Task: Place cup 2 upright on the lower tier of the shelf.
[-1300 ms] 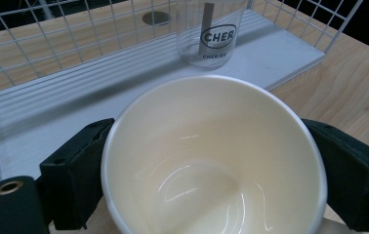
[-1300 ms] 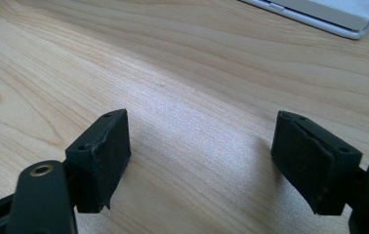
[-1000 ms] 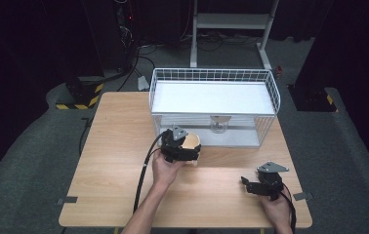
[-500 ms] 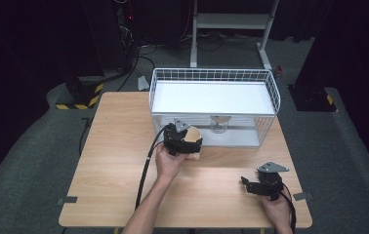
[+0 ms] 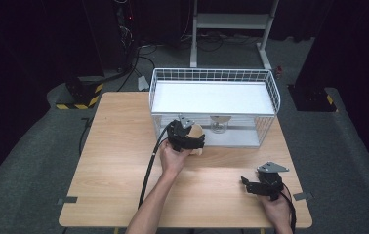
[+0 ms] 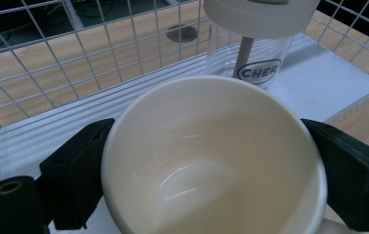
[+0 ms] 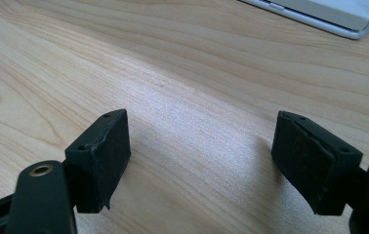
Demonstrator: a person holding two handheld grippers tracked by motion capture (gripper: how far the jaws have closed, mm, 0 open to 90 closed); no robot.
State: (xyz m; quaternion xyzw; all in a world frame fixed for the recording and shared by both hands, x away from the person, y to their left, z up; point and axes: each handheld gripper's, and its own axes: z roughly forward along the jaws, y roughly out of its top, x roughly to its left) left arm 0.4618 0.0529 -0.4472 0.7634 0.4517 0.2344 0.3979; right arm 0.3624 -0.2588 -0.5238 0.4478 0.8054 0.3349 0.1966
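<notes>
**Cream cup carried to the edge of the wire basket**

I hold a cream ceramic cup (image 6: 214,161) in my left tongs (image 5: 186,138), the two black pads pressed against opposite sides of its round wall, its open mouth facing the camera on that hand. The jaws stand wide because the cup is wide, and nothing else is between them. Seen from above, the cup hangs at the near wall of the white wire basket (image 5: 270,87), just beside the mesh and above the wooden table (image 5: 114,141).

The risk here, as I judge it, is the clear glass jar with a pale lid (image 6: 251,53) that stands inside the basket directly beyond the cup. If I bring the cup in low or straight ahead, its rim could knock the jar over or catch the top wire of the basket. The glazed wall is smooth and curved, so a bump against the mesh could also twist the cup out from between the pads and drop it onto the table or the basket's white floor. Lifting clear of the rim and setting down to one side of the jar looks safer.

My right tongs (image 7: 219,161) rest low over bare table near the front right corner, jaws apart with only wood grain between them, well away from the cup.
</notes>
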